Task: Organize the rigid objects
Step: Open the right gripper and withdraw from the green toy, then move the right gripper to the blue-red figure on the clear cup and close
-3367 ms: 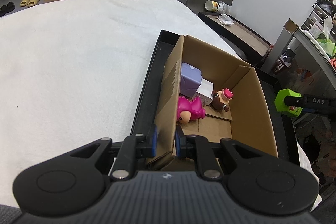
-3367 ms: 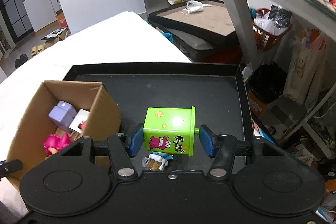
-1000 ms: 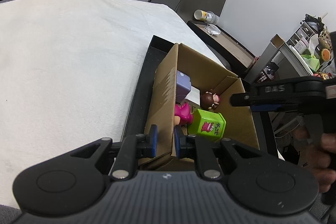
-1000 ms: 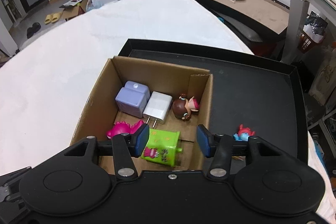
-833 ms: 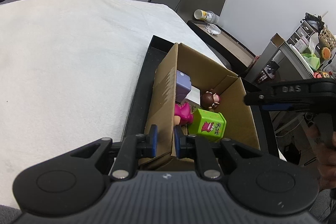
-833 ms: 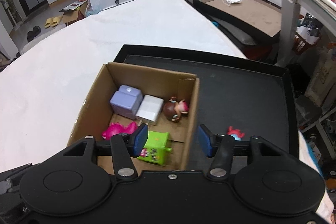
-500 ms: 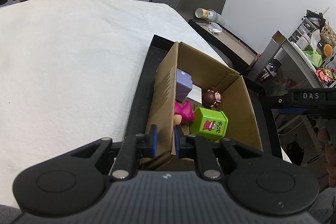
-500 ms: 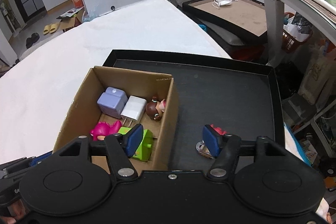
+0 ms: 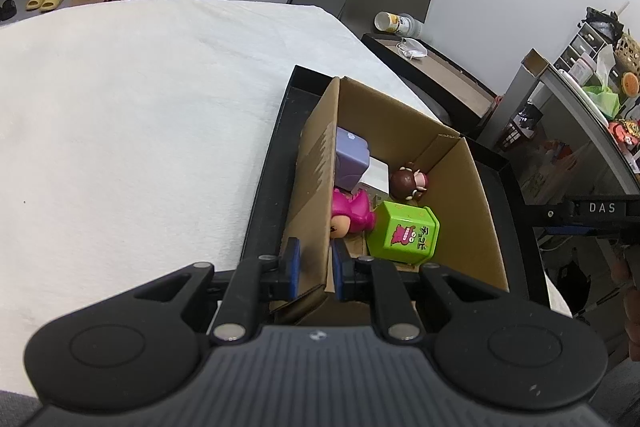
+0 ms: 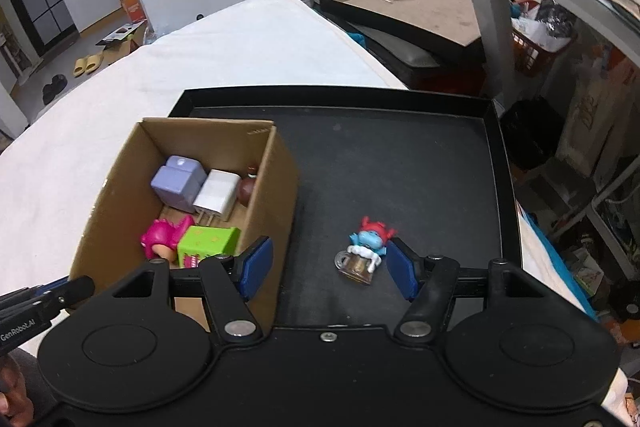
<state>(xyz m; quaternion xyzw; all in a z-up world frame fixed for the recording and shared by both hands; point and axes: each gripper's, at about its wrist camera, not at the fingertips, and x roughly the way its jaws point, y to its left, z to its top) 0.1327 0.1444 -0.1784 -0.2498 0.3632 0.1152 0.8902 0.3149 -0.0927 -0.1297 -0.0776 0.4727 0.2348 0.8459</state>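
The left claw (image 9: 313, 264) is seen clamped on the near wall of the cardboard box (image 9: 476, 223), the corrugated edge pinched between its blue pads; the box is thereby steadied. The right claw (image 10: 326, 269) is held about half open and empty, nothing being gripped. Just ahead of it, close to its right-hand pad but apart from it, a small blue figurine (image 10: 365, 251) with a red top is found lying on the black tray (image 10: 400, 155).

The step in hand is judged to be the approach to this last loose item. For the next move, the right claw would need to be shifted slightly toward that pad's side so the figurine is centred, lowered, and closed on its body; care is called for, since the piece is small, irregular and probably hard plastic, and could be tipped or pushed along the smooth tray.

Beyond the right claw's left-hand pad, inside the box, a glossy green cube toy (image 10: 208, 243) and a pink figure (image 10: 158, 239) are noted nearest; farther in, a lilac block (image 10: 178, 183), a white plug adapter (image 10: 218, 195) with prongs, and a brown round-headed figure (image 9: 408, 181) are seen. The tray is set on a white, soft-textured tabletop (image 10: 224, 67).
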